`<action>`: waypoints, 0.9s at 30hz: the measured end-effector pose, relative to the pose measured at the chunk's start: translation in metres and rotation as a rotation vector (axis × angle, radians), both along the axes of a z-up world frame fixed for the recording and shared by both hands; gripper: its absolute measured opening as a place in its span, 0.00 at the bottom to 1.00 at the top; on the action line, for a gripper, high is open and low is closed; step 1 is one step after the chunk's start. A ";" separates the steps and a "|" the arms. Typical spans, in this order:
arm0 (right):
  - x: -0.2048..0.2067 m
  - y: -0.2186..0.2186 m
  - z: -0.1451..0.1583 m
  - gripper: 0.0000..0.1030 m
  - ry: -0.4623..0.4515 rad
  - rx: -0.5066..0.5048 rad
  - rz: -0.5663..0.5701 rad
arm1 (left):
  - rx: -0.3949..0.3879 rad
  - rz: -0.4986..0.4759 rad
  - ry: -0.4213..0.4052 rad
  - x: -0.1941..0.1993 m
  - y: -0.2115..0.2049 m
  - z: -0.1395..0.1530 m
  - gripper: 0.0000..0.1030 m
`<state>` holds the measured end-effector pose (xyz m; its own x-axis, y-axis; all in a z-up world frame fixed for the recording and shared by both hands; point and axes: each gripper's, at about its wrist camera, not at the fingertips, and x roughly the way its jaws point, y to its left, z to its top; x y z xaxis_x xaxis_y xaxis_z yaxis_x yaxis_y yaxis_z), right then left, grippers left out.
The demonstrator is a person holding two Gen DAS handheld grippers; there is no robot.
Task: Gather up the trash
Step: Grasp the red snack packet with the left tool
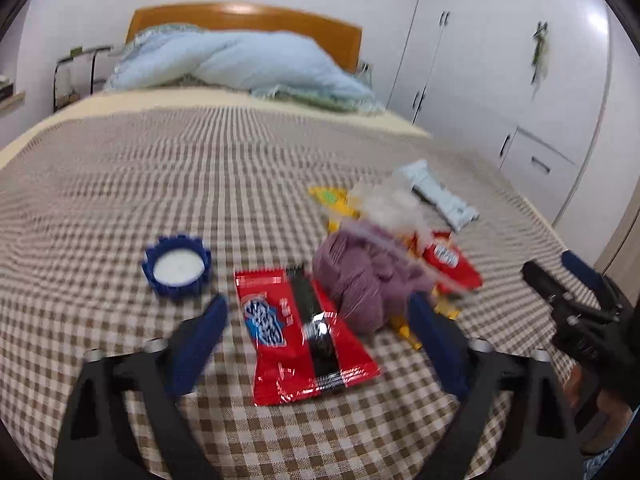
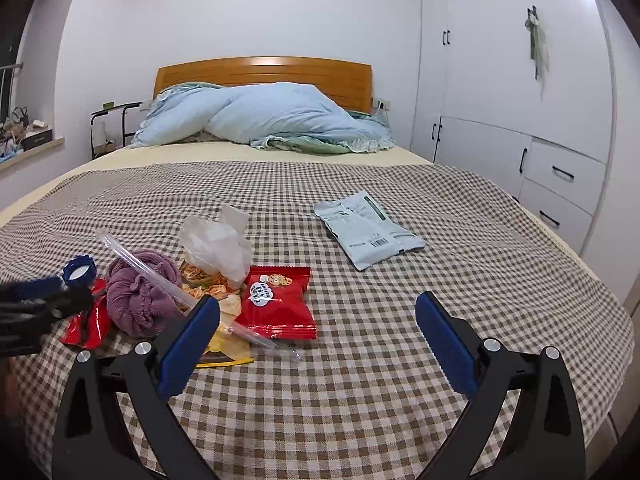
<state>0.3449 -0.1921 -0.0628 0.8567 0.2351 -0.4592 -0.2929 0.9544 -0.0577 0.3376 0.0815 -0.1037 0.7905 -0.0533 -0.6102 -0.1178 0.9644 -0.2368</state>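
Note:
Trash lies on the checked bed cover [image 1: 200, 184]. In the left wrist view my left gripper [image 1: 320, 312] is open, its jaws either side of a red and black snack wrapper [image 1: 304, 336]. A blue bottle cap [image 1: 177, 270] lies to its left, a purple knit bundle [image 1: 360, 280] to its right. Behind are a second red wrapper [image 1: 452, 262], a yellow wrapper [image 1: 332, 200], crumpled clear plastic [image 1: 388, 200] and a pale grey pouch [image 1: 440, 196]. In the right wrist view my right gripper [image 2: 318, 312] is open and empty, over bare cover, right of the red wrapper [image 2: 276, 308] and near the grey pouch [image 2: 368, 228].
A rumpled light blue duvet [image 2: 260, 120] lies at the wooden headboard [image 2: 264, 72]. White wardrobes and drawers [image 2: 520, 120] stand along the right side of the bed. A black side table [image 2: 112, 128] stands at the back left. The bed's right edge [image 2: 592, 280] drops off.

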 end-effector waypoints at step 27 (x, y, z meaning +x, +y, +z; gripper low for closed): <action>-0.004 -0.003 -0.009 0.91 0.028 -0.006 0.019 | -0.090 0.083 0.167 0.014 0.020 -0.025 0.50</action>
